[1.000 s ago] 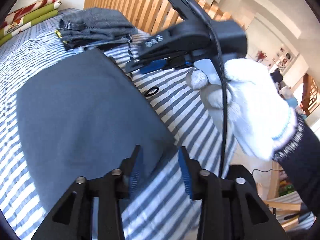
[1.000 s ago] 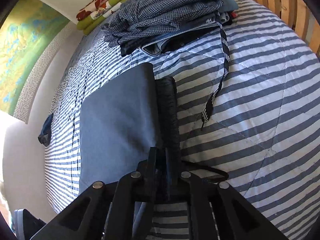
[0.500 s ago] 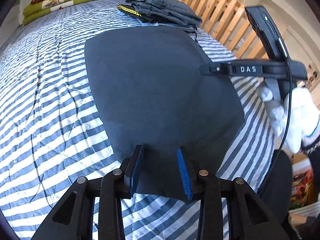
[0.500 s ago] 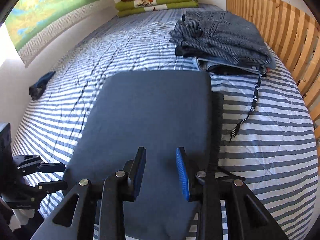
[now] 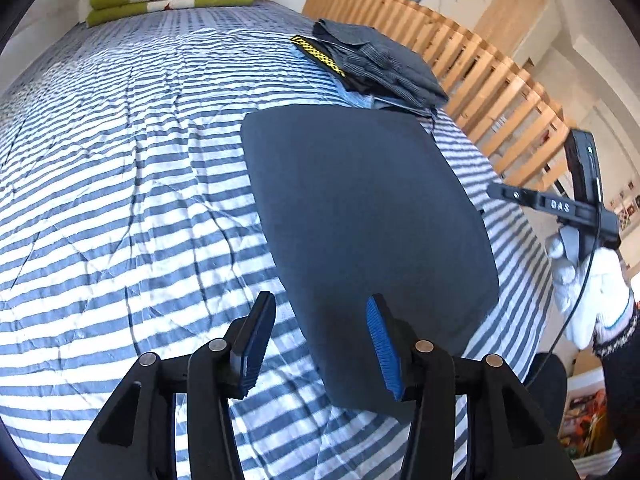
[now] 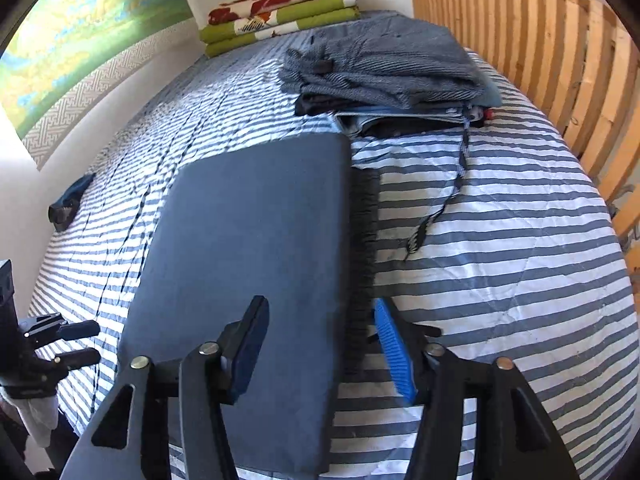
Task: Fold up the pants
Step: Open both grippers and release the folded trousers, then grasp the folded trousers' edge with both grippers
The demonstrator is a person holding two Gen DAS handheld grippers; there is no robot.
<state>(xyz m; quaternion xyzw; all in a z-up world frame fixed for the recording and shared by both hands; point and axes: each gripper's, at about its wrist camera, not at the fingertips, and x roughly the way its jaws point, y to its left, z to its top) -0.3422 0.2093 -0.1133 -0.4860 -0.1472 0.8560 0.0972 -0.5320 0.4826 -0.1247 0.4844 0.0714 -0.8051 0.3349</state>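
Observation:
The dark grey pants (image 5: pixel 368 216) lie folded into a flat rectangle on the striped bed; in the right wrist view the pants (image 6: pixel 248 256) show a ribbed black waistband (image 6: pixel 364 264) along their right edge. My left gripper (image 5: pixel 318 344) hovers open above the pants' near left corner, nothing between its blue pads. My right gripper (image 6: pixel 320 344) is open too, straddling the waistband edge without touching it. The right gripper body (image 5: pixel 576 204) and a white-gloved hand (image 5: pixel 588 280) show at the right of the left wrist view.
A pile of folded grey clothes (image 6: pixel 380 68) sits beyond the pants, with a drawstring (image 6: pixel 448 196) trailing onto the striped bedspread (image 5: pixel 120 160). Wooden slat railing (image 5: pixel 472 76) borders the bed. Folded green and red blankets (image 6: pixel 280 12) lie at the head. A small dark item (image 6: pixel 68 204) lies near the wall.
The right gripper let go of the waistband edge and opened. Both grippers pulled back and rose away from the folded pants, which now lie flat and still.

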